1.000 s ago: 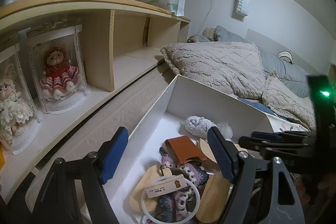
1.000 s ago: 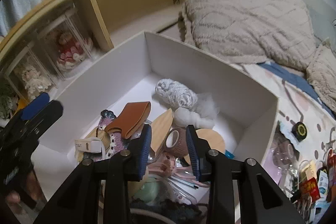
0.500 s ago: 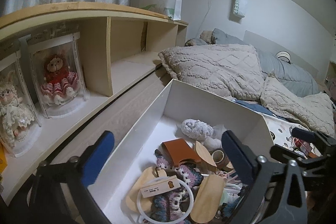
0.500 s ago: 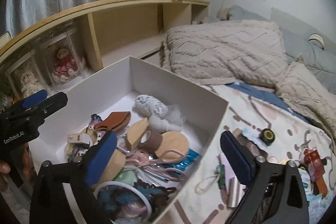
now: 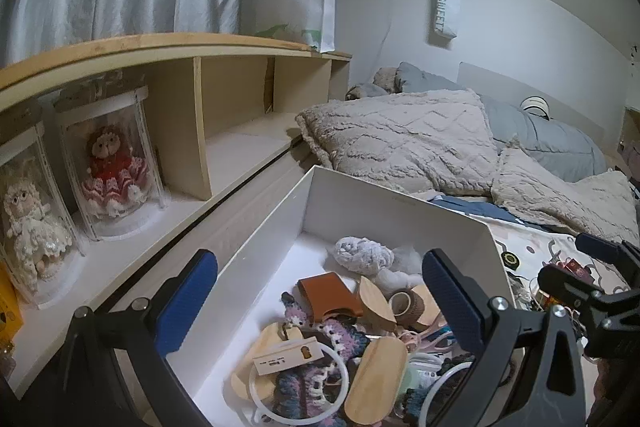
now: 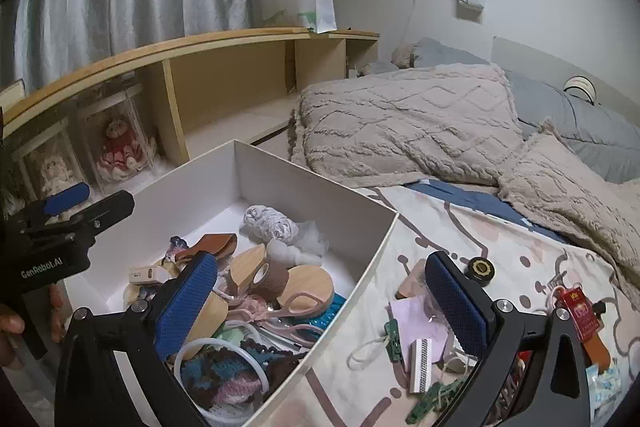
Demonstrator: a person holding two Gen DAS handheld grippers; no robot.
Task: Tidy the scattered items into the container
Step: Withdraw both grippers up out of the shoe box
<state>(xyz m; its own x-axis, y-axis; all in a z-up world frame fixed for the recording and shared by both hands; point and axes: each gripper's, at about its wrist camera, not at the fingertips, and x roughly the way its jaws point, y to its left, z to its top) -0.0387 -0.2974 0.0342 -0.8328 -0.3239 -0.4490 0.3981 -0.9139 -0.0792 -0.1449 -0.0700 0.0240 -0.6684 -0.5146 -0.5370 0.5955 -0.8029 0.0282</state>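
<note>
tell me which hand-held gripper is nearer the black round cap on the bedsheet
Right. The right hand-held gripper has one finger just beside the black round cap; the left hand-held gripper sits over the white box, across its wall.

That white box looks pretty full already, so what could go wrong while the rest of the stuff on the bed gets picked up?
1. The white box is heaped near its front, so another drop may slide off the wooden ovals or catch the white ring.
2. The leftovers on the bedsheet are small and tangled: the white cord lies by the green clips, so the open right gripper may drag several at once.
3. The small black disc could roll away.
</note>
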